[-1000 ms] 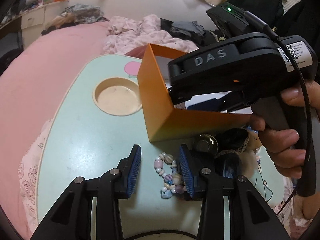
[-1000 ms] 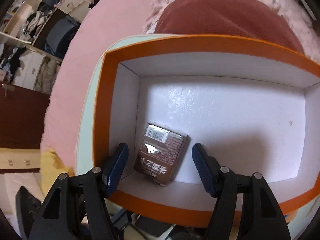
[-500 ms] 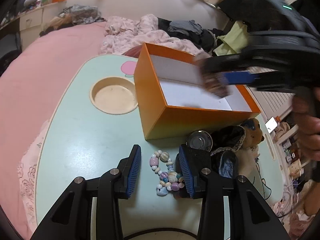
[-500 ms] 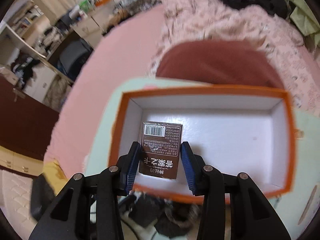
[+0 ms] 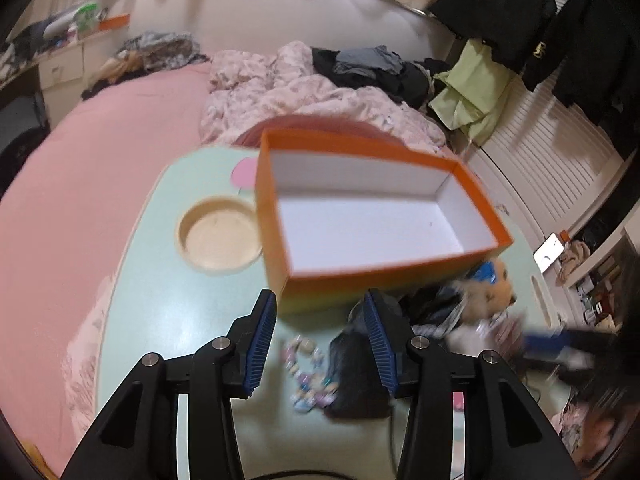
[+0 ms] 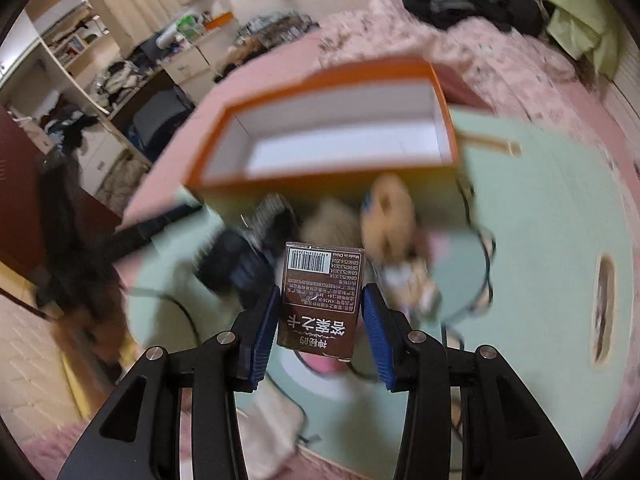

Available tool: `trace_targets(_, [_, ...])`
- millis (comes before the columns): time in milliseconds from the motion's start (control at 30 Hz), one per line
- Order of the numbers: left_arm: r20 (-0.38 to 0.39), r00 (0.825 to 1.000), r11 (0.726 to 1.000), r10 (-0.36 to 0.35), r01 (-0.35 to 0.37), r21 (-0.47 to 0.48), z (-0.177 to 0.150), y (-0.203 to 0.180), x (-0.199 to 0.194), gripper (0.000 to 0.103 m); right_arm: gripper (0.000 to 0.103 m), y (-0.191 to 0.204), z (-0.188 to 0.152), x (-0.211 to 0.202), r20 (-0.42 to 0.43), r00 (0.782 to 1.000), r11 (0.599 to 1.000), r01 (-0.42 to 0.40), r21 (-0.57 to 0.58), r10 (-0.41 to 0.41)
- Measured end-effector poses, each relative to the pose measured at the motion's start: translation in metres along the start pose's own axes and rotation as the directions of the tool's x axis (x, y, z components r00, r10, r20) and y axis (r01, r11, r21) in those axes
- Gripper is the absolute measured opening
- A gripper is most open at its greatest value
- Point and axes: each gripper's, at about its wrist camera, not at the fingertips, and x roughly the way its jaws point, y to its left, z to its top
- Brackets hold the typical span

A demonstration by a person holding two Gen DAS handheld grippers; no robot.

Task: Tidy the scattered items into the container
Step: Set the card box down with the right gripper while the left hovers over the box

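Right wrist view, brown box clamped between right gripper fingers

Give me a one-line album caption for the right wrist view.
Right gripper clamps a brown barcoded box short of the empty orange container, plush toy blurred between.

The left wrist view looks down from close above the table's near edge toward the orange box and the bed beyond. The right wrist view faces the same box from its other long side, slightly farther back.

mint table bears orange box, beads, maybe plush
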Motion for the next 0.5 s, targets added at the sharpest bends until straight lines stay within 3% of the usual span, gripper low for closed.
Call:
trace_targets(67, [-0.012, 1.000, 0.999, 0.000, 0.001, 0.048, 0.016, -0.016, 0.001, 0.076, 0.044, -0.004, -0.008, 0.010, -0.015, 1.000, 1.000, 0.010, 0.007, -0.010])
trace_targets(200, [-0.019, 0.998, 0.987, 0.056, -0.052, 0.153, 0.043, -0.053, 0.004, 0.076, 0.044, 0.001, -0.007, 0.025, 0.012, 0.988, 0.987, 0.155, -0.031, -0.155])
trace_targets(300, [-0.095, 0.994, 0.978, 0.057, -0.036, 0.208, 0.058, -0.074, 0.019, 0.076, 0.044, 0.007, -0.004, 0.021, 0.061, 0.980, 0.982, 0.189, -0.028, -0.187])
trace_targets(400, [-0.207, 0.978, 0.981, 0.031, 0.009, 0.193, 0.070, -0.083, 0.047, 0.076, 0.060, 0.012, -0.001, 0.012, 0.102, 0.972, 0.976, 0.215, -0.029, -0.211])
trace_targets(500, [-0.274, 0.961, 0.989, 0.044, -0.003, 0.147, 0.075, -0.079, 0.072, 0.076, 0.061, 0.018, 0.004, 0.002, 0.146, 0.955, 0.962, 0.268, -0.050, -0.258])
